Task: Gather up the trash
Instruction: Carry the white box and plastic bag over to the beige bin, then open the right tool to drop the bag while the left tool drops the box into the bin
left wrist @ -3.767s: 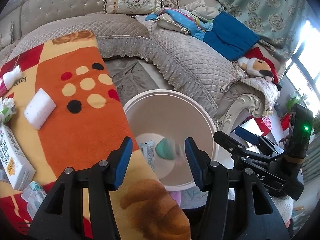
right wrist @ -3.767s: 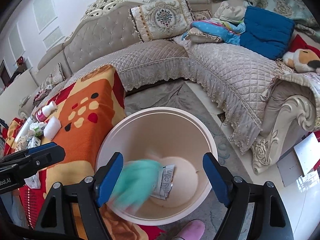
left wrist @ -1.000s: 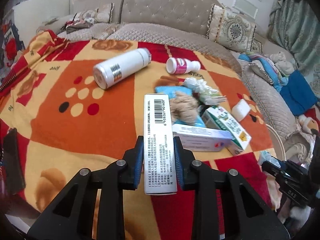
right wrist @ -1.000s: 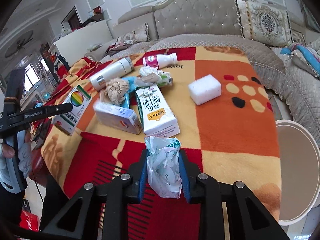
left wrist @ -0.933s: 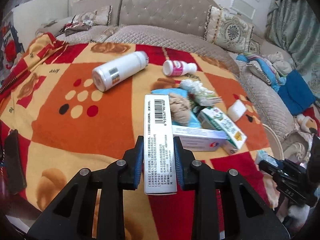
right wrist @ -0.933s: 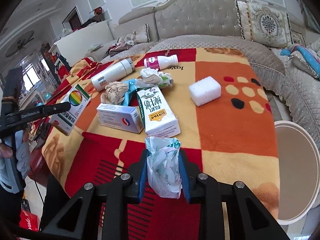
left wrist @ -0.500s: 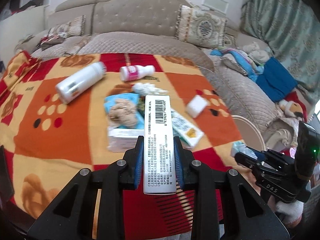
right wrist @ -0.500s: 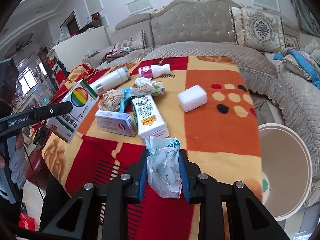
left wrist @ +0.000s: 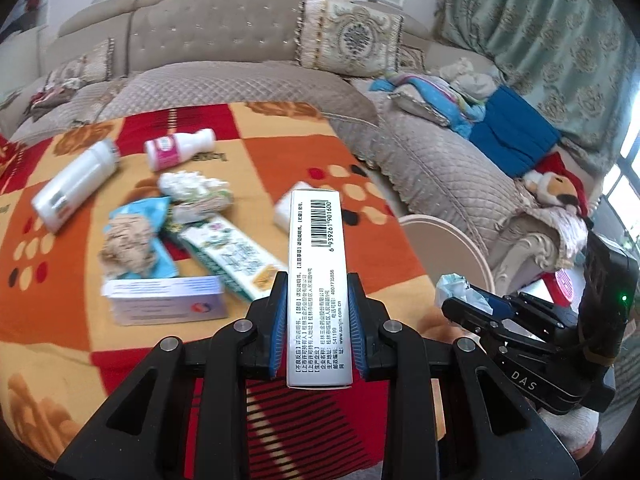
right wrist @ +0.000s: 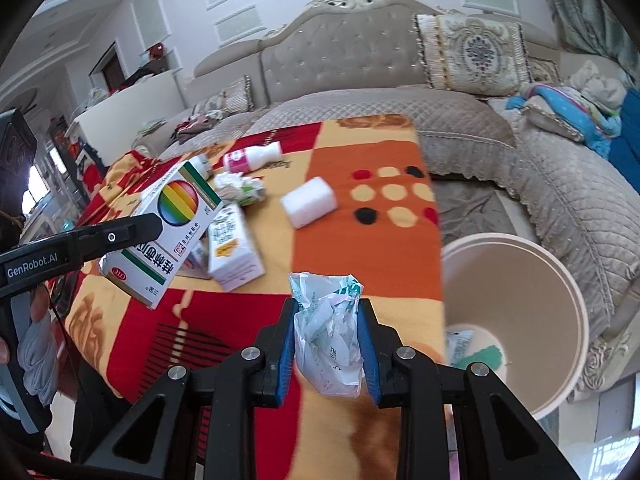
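2 pieces of trash are in hand at once. L gripper (left wrist: 316, 320) is clamped on a long white cardboard medicine box w/ barcode (left wrist: 317, 276), pads on its 2 narrow sides near the lower end, box sticking forward above the orange-red patterned blanket (left wrist: 60, 272). R gripper (right wrist: 327, 344) pinches a crumpled white-green plastic wrapper (right wrist: 327, 336) at mid-body, up in the air off the blanket, near the round cream waste bin (right wrist: 560, 280), which sits on the floor just beside the blanket's right edge w/ a few scraps at the bottom.

Handling, as I judge it: box looks light, stiff, prob. empty, so side walls could cave under a hard squeeze; grip low leaves lots of overhang, may pivot. Wrapper is very light, soft, slick film; it can cling to a pad on release or drift past the rim, so release it over the bin's middle.

Other litter on the blanket: white milk carton (right wrist: 234, 248), white sponge block (right wrist: 308, 202), pink-label bottle (right wrist: 250, 158).
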The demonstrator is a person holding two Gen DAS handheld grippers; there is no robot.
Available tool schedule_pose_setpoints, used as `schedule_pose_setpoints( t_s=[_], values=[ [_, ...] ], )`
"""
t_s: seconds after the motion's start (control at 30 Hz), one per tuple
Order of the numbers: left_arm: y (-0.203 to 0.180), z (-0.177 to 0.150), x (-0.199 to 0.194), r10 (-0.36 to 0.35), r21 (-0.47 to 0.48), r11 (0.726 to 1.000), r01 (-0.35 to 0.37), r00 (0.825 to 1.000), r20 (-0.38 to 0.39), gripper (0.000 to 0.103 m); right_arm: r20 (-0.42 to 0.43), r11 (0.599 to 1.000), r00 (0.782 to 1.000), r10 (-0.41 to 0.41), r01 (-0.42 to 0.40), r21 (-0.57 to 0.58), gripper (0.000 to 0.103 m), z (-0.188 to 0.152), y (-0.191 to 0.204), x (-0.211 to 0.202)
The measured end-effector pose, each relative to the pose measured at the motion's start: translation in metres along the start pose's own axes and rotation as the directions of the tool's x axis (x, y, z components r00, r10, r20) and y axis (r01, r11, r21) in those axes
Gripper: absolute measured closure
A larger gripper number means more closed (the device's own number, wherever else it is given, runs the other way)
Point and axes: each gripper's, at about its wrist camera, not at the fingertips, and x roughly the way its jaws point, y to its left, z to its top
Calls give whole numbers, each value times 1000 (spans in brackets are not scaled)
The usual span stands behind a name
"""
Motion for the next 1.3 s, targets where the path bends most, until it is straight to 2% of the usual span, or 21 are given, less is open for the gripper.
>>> schedule_pose_setpoints(
  t_s=[0.3,0.63,0.97,1.3],
  values=[
    [-52,11,33,-75,53,996,77,996,-43,78,6,991,996,-86,85,100,75,-7,-58,-16],
    [-104,22,72,-109,100,988,117,990,-86,78,-21,970,989,-149,150,191,75,-16,-111,-18],
    [-137,26,105,-120,124,983,136,984,-128,78,-50,951,984,-170,177,254,75,-26,-146,-12],
    [-152,26,132,-129,128,980,151,978,-161,78,-66,942,981,-182,193,273,75,-28,-162,-5]
  ],
)
